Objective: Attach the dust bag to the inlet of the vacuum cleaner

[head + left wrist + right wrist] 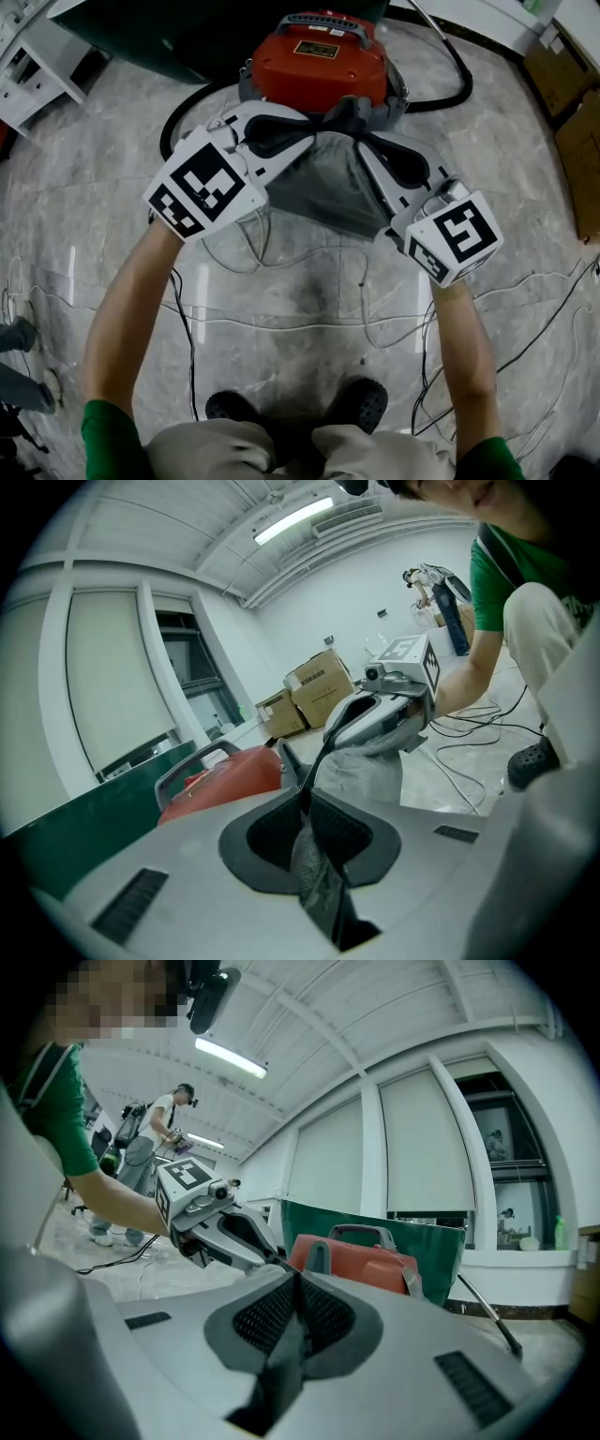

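Limp, crumpled grey dust bag (330, 186), top edge tight between closed fingers of left gripper (304, 806) and right gripper (297, 1283).

vacuum cleaner (319, 61) inlet hidden behind dust bag (328, 192); bag's opening not discernible

The head view looks steeply down from above the left tool (314, 122) and right tool (366, 131) to the floor (309, 300). Each tool view sits close behind its jaws, facing the other tool; all share the bag (328, 187) and vacuum (319, 61).
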Demonstrator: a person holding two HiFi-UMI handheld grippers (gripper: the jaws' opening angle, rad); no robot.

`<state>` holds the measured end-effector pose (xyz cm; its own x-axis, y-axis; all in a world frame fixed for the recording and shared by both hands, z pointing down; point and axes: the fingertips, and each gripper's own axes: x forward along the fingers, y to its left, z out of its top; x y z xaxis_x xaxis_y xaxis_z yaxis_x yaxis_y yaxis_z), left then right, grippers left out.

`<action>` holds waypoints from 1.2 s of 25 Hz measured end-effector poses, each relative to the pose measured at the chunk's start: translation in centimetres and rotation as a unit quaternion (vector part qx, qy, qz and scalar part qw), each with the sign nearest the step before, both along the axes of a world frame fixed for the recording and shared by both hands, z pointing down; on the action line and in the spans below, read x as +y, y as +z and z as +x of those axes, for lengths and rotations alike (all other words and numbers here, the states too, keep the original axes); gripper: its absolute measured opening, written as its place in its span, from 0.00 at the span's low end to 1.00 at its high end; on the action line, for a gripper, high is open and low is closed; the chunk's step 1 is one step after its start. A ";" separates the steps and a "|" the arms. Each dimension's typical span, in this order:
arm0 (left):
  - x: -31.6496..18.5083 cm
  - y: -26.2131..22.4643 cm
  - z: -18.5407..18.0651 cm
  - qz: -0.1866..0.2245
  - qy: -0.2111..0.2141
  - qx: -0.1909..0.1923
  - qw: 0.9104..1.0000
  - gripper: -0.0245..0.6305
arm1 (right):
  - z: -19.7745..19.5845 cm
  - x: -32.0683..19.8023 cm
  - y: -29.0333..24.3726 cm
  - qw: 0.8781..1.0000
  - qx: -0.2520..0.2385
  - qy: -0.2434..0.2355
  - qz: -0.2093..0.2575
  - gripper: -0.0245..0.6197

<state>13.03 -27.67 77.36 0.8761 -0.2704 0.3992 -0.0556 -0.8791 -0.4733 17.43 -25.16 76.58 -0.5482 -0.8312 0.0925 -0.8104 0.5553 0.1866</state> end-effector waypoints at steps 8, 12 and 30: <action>-0.9 0.2 0.9 0.014 -0.018 0.010 1.000 0.09 | 1.1 -1.1 0.1 1.000 -0.010 -0.006 0.002 0.07; -1.4 0.5 1.3 0.012 -0.026 0.018 0.999 0.09 | 1.5 -1.7 0.2 1.000 0.004 -0.011 -0.002 0.07; -2.5 1.2 2.0 0.009 -0.051 0.065 0.997 0.10 | 2.9 -3.1 0.9 0.998 -0.050 -0.031 -0.029 0.08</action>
<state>15.05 -30.18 78.53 0.8875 -0.3670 0.2787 -0.2060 -0.8570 -0.4724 20.28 -28.30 77.45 -0.6069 -0.7905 0.0820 -0.7875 0.6121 0.0720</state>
